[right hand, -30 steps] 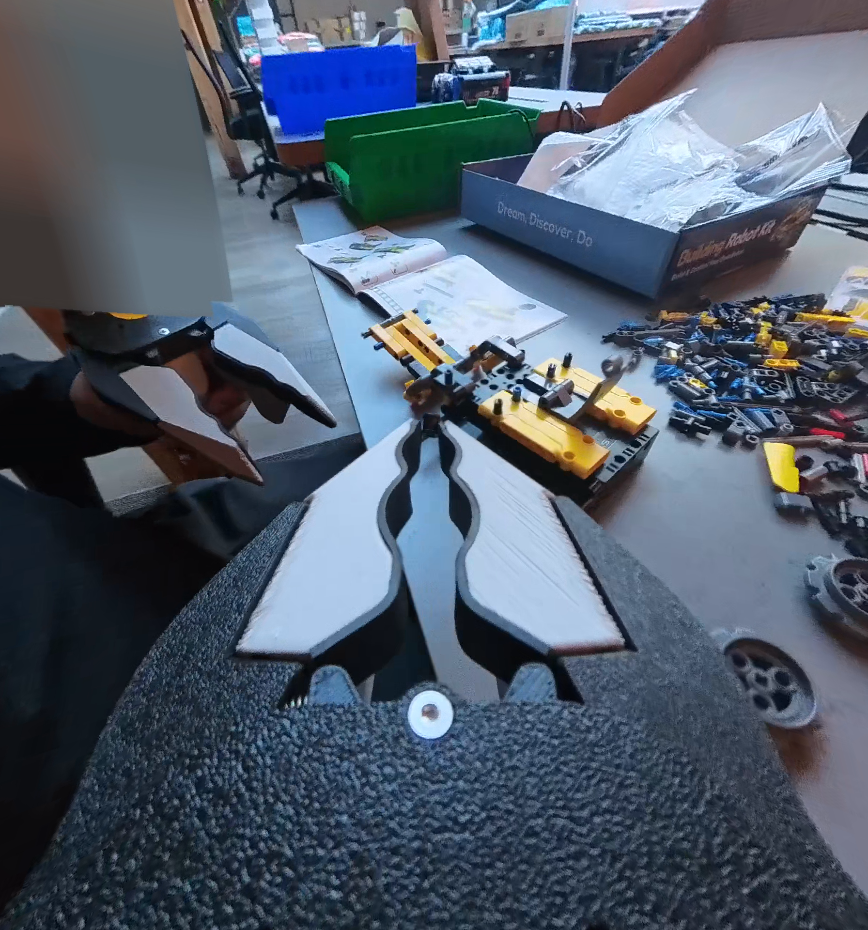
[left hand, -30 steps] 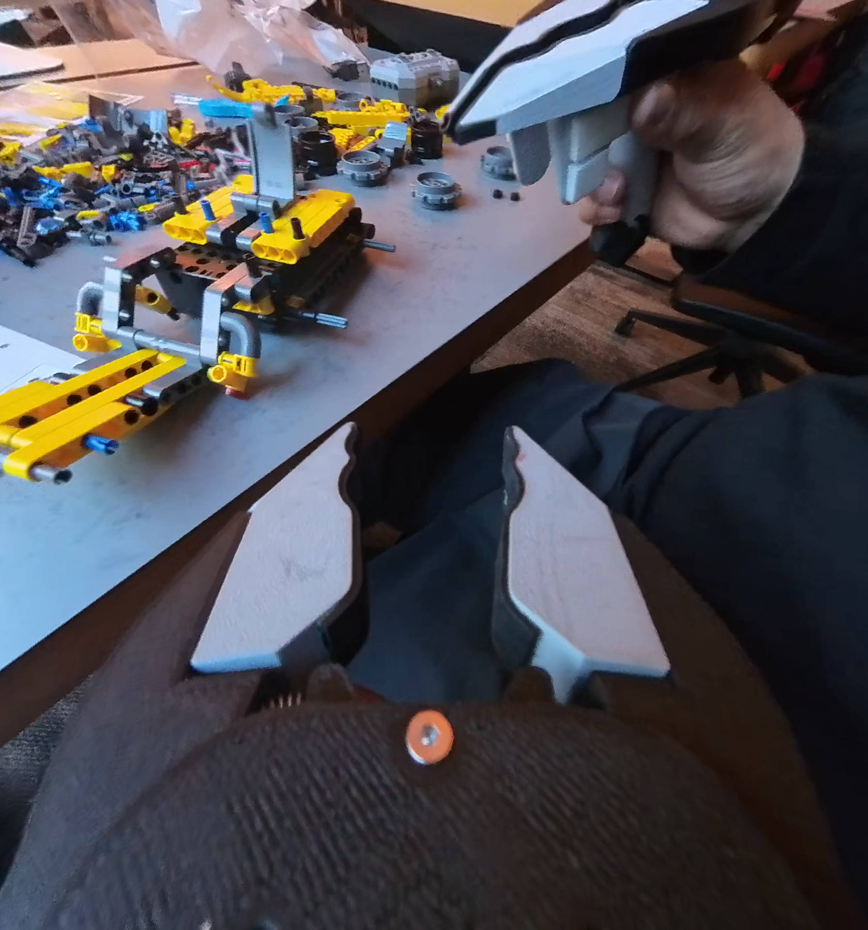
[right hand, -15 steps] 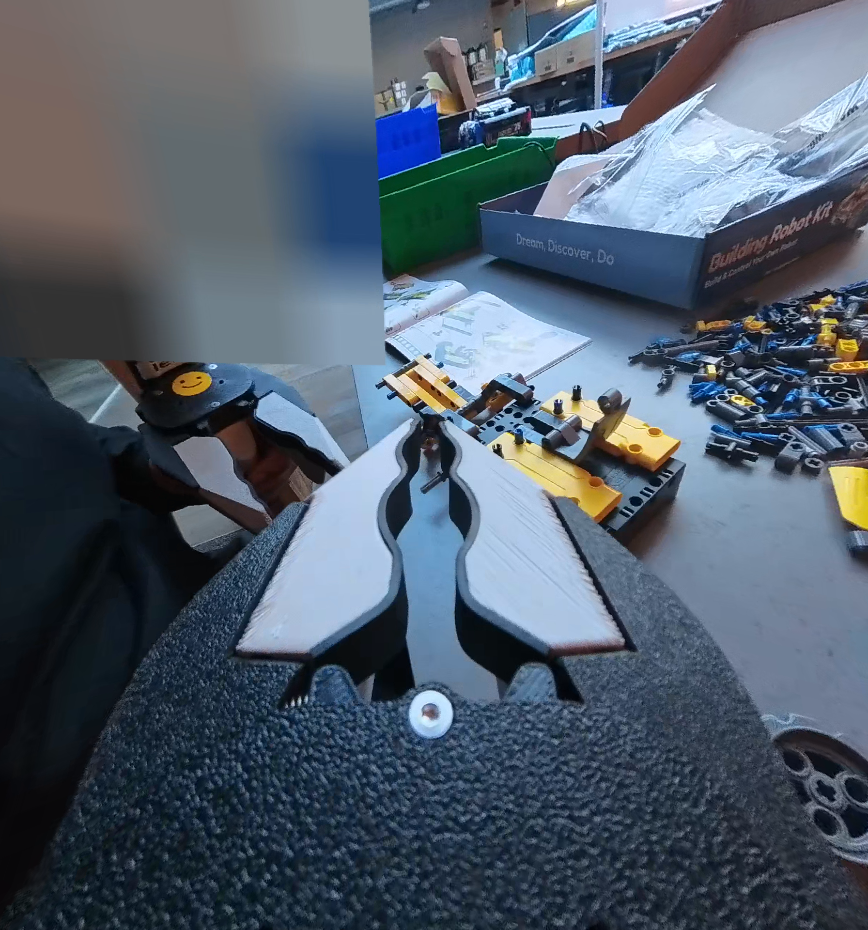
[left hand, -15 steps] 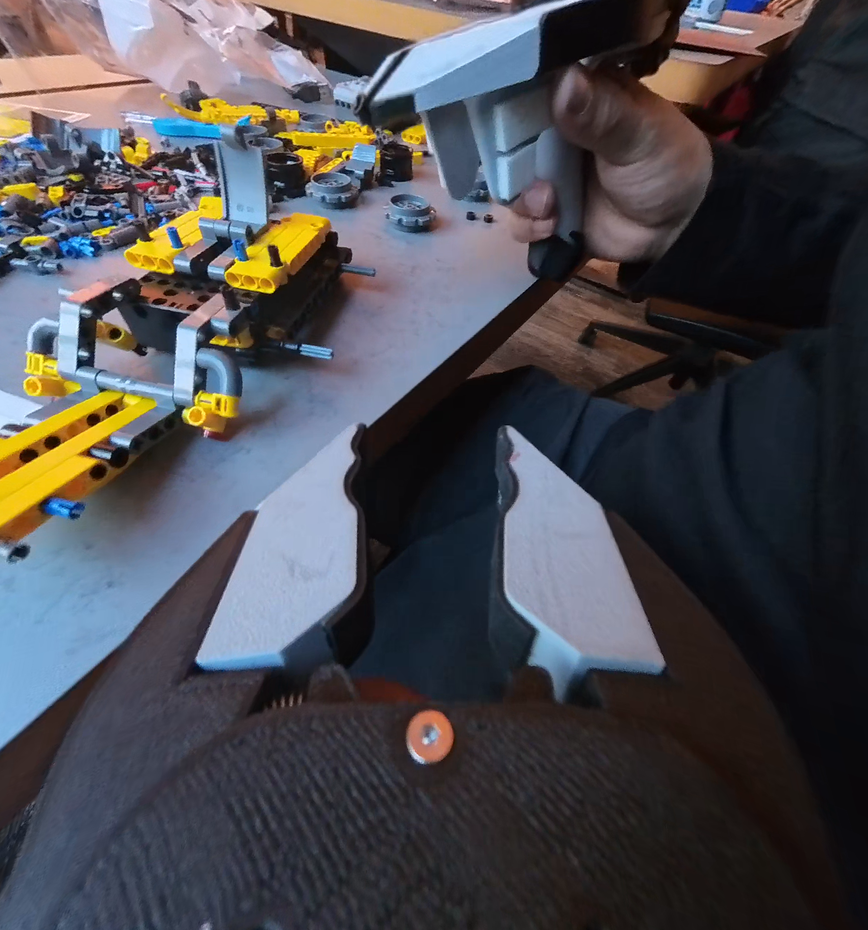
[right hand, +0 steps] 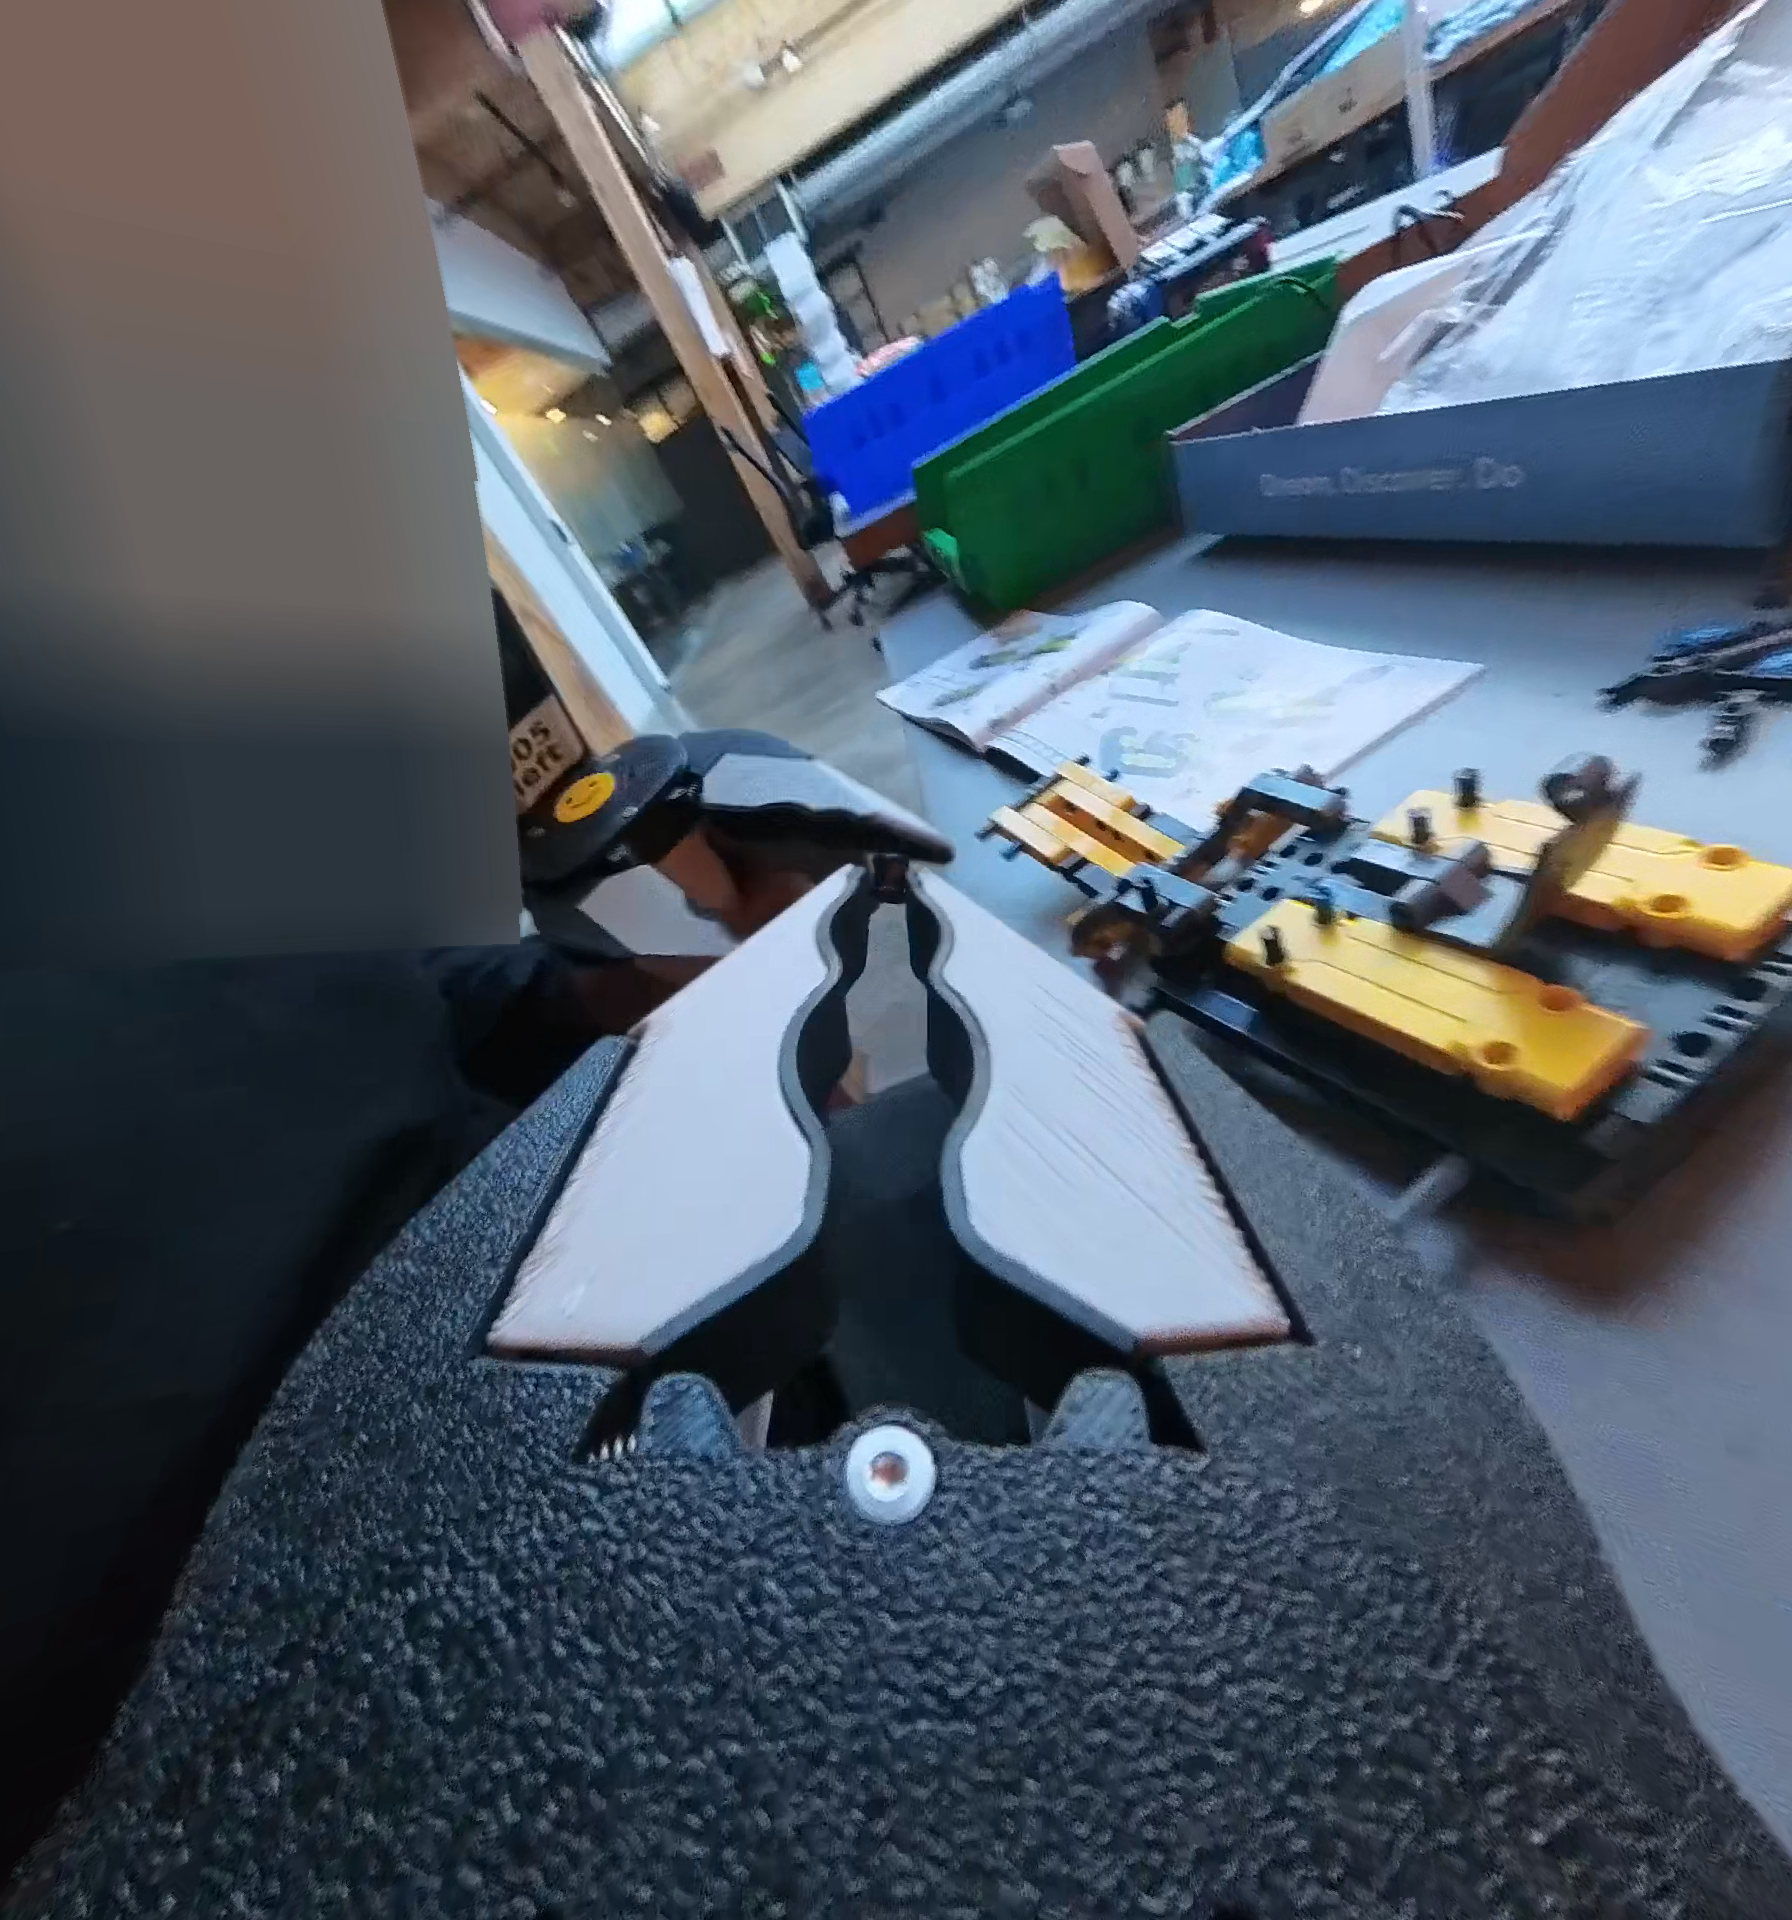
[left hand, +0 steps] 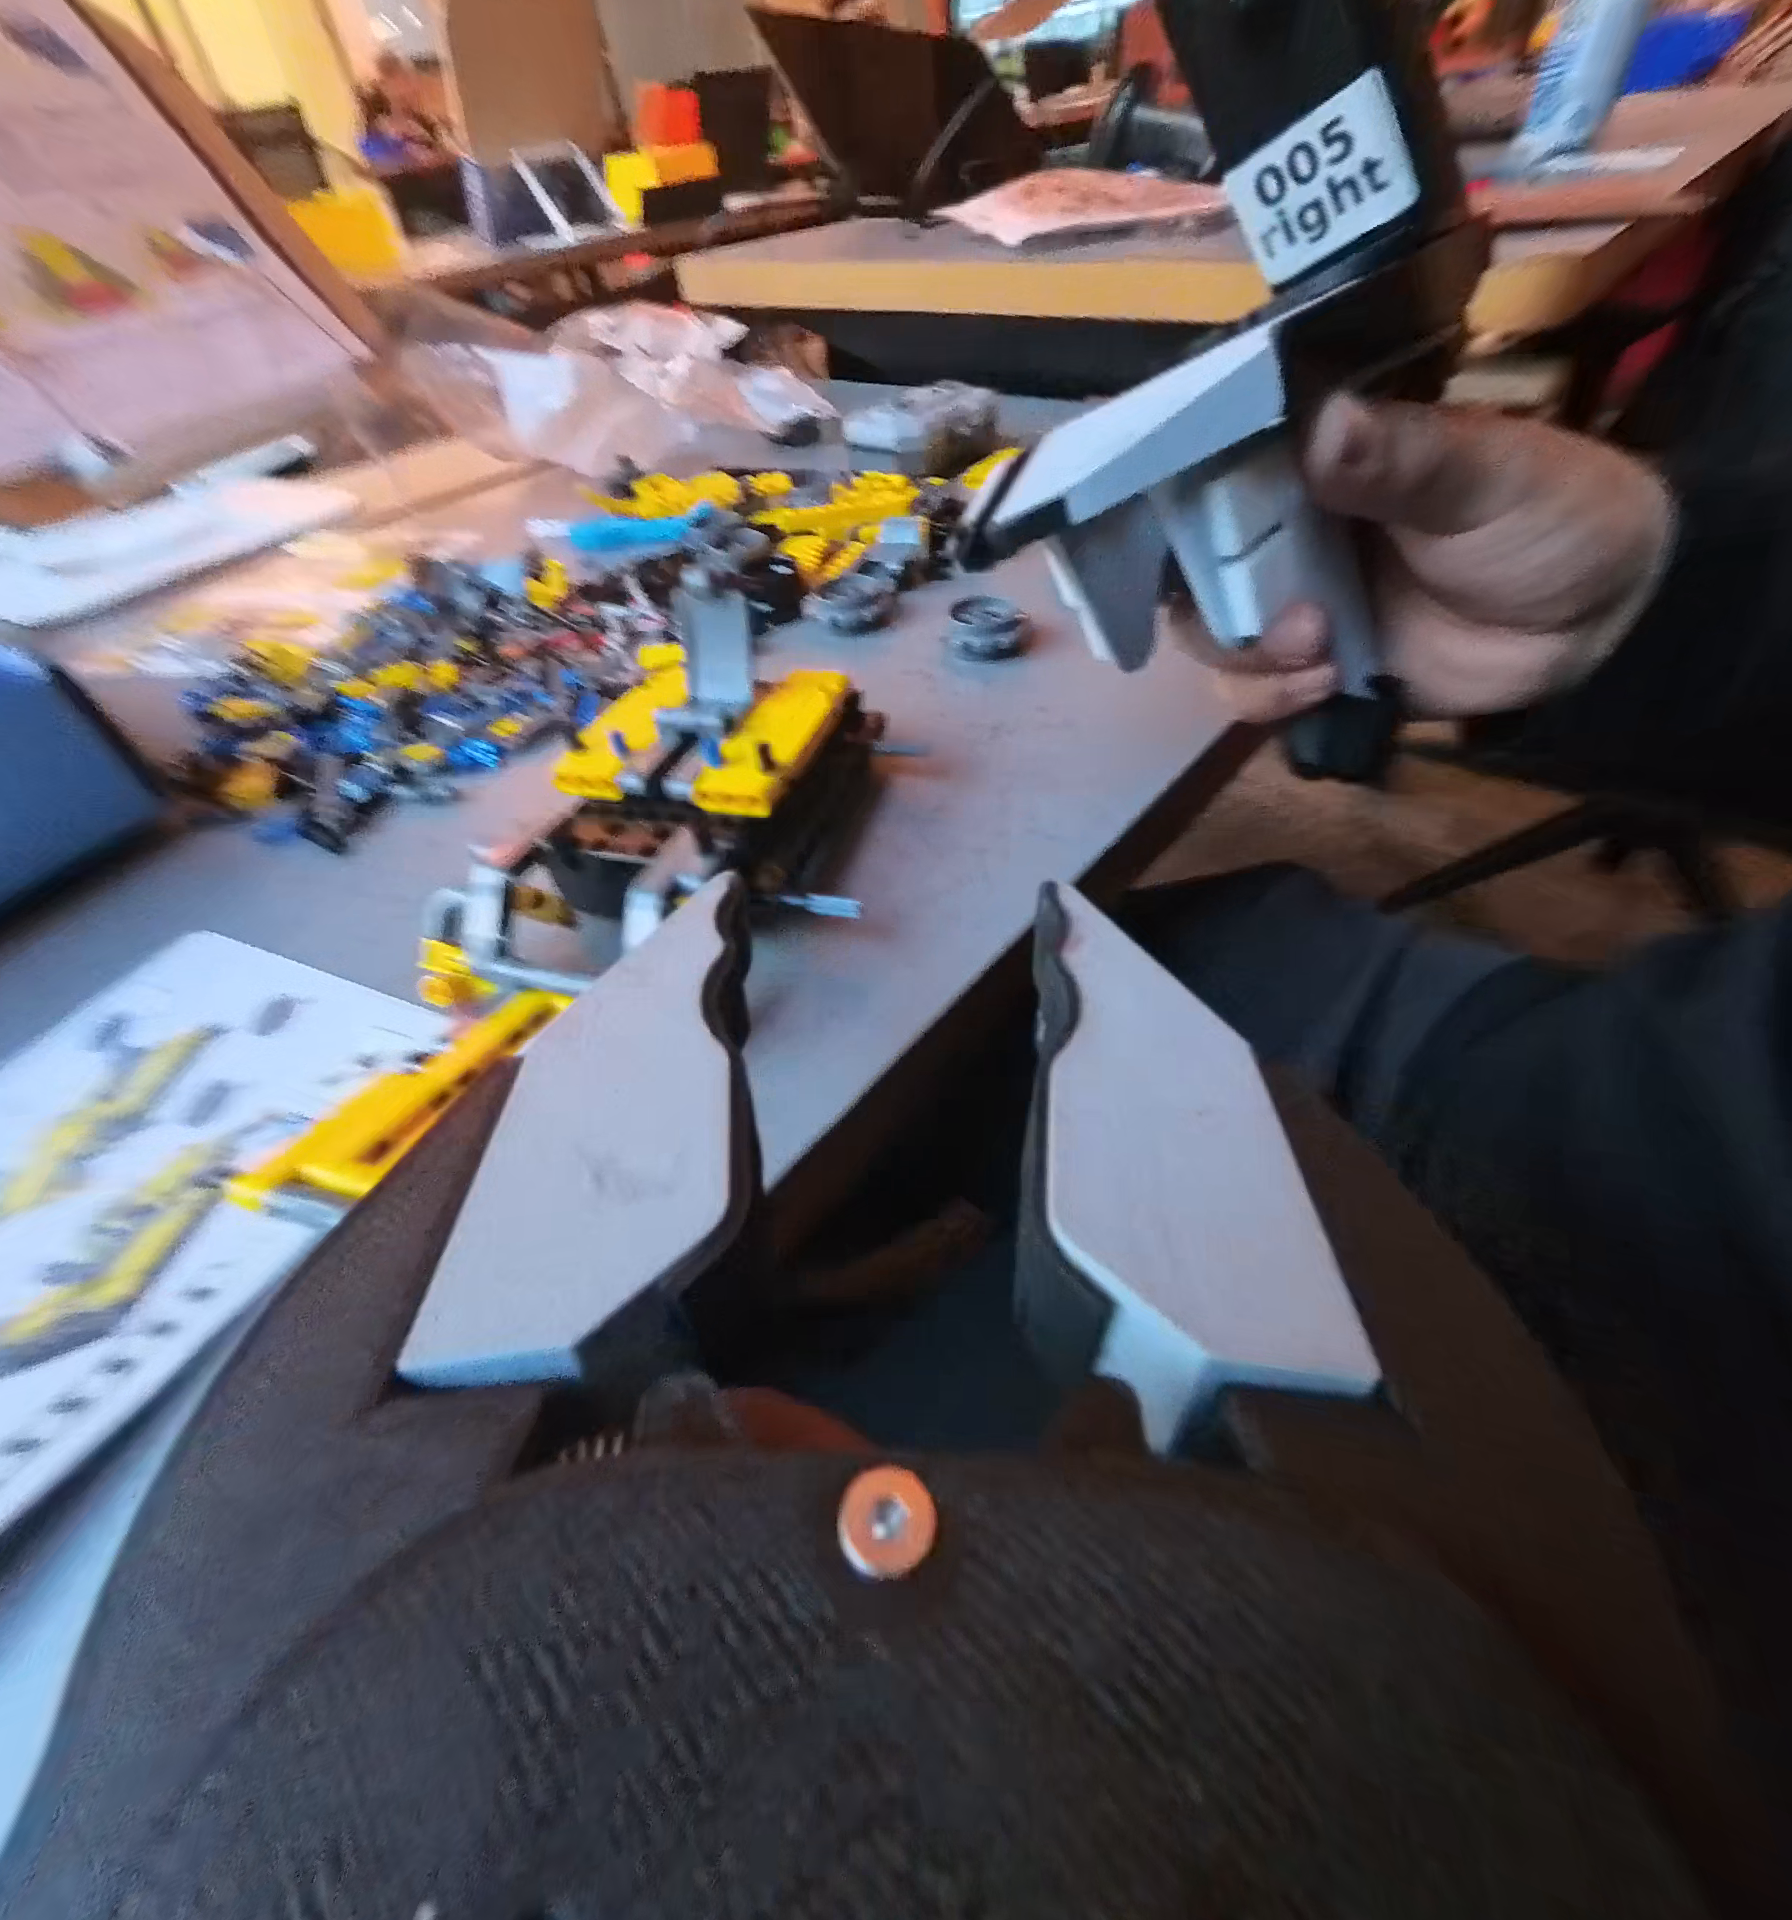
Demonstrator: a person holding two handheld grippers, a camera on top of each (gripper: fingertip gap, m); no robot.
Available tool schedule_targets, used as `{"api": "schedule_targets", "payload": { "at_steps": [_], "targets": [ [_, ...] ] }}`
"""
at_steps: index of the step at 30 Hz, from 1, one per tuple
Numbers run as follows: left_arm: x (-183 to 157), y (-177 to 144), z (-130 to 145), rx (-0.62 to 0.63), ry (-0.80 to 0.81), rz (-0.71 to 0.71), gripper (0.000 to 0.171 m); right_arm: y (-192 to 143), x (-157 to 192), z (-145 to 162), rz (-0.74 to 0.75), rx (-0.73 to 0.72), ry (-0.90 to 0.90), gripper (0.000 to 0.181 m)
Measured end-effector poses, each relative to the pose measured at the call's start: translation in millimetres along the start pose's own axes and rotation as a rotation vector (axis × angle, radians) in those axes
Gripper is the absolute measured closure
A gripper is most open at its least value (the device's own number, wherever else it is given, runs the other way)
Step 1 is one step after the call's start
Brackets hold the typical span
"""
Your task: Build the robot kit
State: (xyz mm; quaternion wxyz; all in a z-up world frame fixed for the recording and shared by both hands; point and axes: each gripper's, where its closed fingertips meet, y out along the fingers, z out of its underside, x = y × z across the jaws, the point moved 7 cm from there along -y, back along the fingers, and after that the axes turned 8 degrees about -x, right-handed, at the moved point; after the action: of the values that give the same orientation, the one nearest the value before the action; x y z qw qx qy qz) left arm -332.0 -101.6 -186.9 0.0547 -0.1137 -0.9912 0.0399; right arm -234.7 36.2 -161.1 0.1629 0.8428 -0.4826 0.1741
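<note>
A yellow and black building-brick model (left hand: 726, 748) lies on the grey table (left hand: 1027, 748); it also shows in the right wrist view (right hand: 1391, 956). My left gripper (left hand: 887, 935) is open and empty, its jaws straddling the table's near edge just short of the model. My right gripper (right hand: 884, 883) is nearly shut, with a small dark piece (right hand: 884, 864) pinched at its tips, held in the air left of the model. The left gripper (right hand: 767, 821) sits just beyond those tips. A hand holds the right gripper (left hand: 985, 520) above the table's right side.
An open instruction booklet (left hand: 92, 1143) lies at the left, also seen in the right wrist view (right hand: 1183, 686). A pile of loose blue, black and yellow parts (left hand: 383, 707) and grey wheel hubs (left hand: 985, 623) lie behind the model. A blue box (right hand: 1494, 478) and a green bin (right hand: 1079, 488) stand beyond.
My left gripper has risen and swung left over the table edge, toward the model. My right gripper has swung left off the model toward the left gripper. Jaw openings are unchanged.
</note>
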Motion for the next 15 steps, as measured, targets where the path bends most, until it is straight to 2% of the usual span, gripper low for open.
{"api": "schedule_targets", "payload": {
  "at_steps": [4, 7, 15],
  "targets": [
    [-8, 2, -25, -0.015, 0.300, -0.056, 0.136, 6, 12, 0, -0.076, -0.016, 0.038, 0.175],
    [-20, 9, -35, -0.015, 0.471, -0.038, 0.138, 7, 19, 0, -0.113, -0.020, 0.078, 0.175],
    [-35, 18, -40, -0.039, 0.626, -0.019, 0.147, 11, 26, 8, -0.146, -0.030, 0.179, 0.174]
  ]
}}
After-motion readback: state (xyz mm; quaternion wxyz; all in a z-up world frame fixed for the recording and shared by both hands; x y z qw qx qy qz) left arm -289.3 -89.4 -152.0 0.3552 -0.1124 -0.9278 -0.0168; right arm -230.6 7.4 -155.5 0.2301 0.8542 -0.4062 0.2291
